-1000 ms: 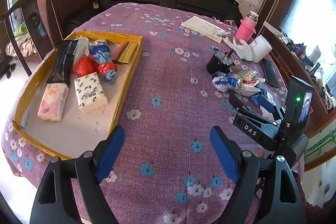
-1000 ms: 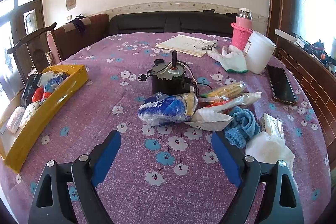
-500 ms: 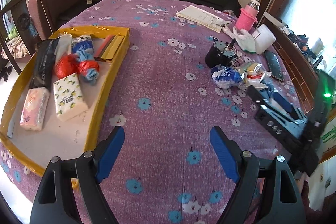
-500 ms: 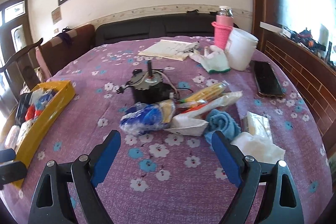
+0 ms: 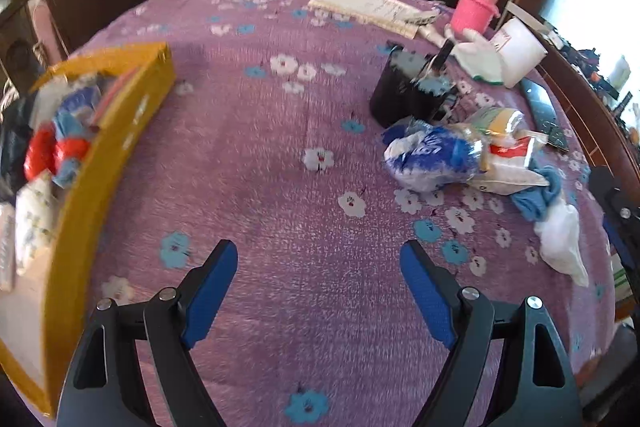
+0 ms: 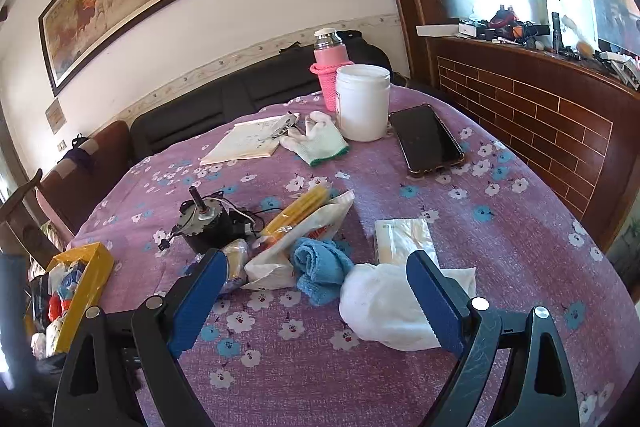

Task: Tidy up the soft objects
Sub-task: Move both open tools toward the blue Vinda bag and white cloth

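Note:
A yellow tray at the left holds several soft packs and red and blue bundles; it also shows in the right wrist view. A pile of soft things lies at the right: a blue-and-white bag, a blue cloth, a white cloth, a tissue pack. My left gripper is open and empty above the purple cloth, between tray and pile. My right gripper is open, low over the blue and white cloths.
A black motor stands behind the pile. Further back are a phone, a white jar, a pink bottle, a glove and a notebook. A sofa lies beyond the table.
My left gripper has swung right and forward, toward the pile. My right gripper has moved forward and right, tilting; the blue and white cloths are now between its fingers.

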